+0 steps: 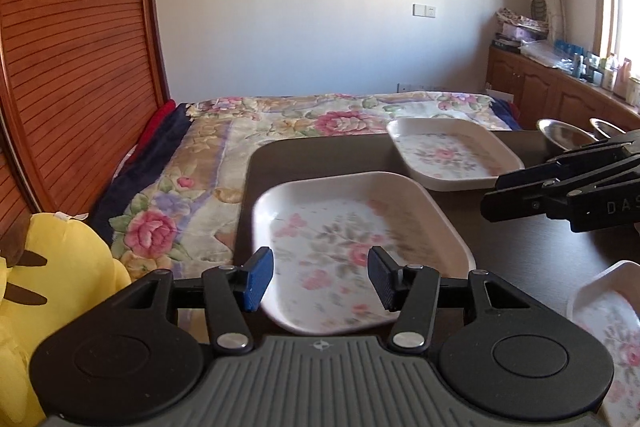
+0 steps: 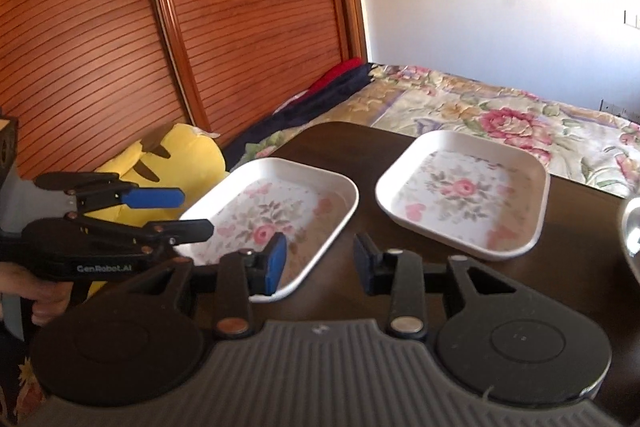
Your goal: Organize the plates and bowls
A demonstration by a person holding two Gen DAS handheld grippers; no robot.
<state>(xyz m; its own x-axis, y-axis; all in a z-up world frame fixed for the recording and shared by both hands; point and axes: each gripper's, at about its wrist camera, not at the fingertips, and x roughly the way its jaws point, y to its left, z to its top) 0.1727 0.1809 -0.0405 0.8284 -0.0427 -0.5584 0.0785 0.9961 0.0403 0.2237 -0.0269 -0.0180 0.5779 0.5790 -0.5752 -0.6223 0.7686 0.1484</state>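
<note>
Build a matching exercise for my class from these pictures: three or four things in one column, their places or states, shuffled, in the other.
Things
1. near floral plate
2. far floral plate
3. metal bowls
4. yellow plush toy

Places or states
A. off the table, to its left
B. between the open left tool's fingers
C. at the table's far right corner
D. at the table's far edge, by the bed

Pairs: 1-B, 2-D, 3-C, 4-A

You have two square white floral plates flat on the dark table: near plate point(image 1: 360, 247) at the left edge; far plate point(image 1: 452, 153) just beyond; a third point(image 1: 612, 331) near right; metal bowls point(image 1: 560, 133) far right.
</note>
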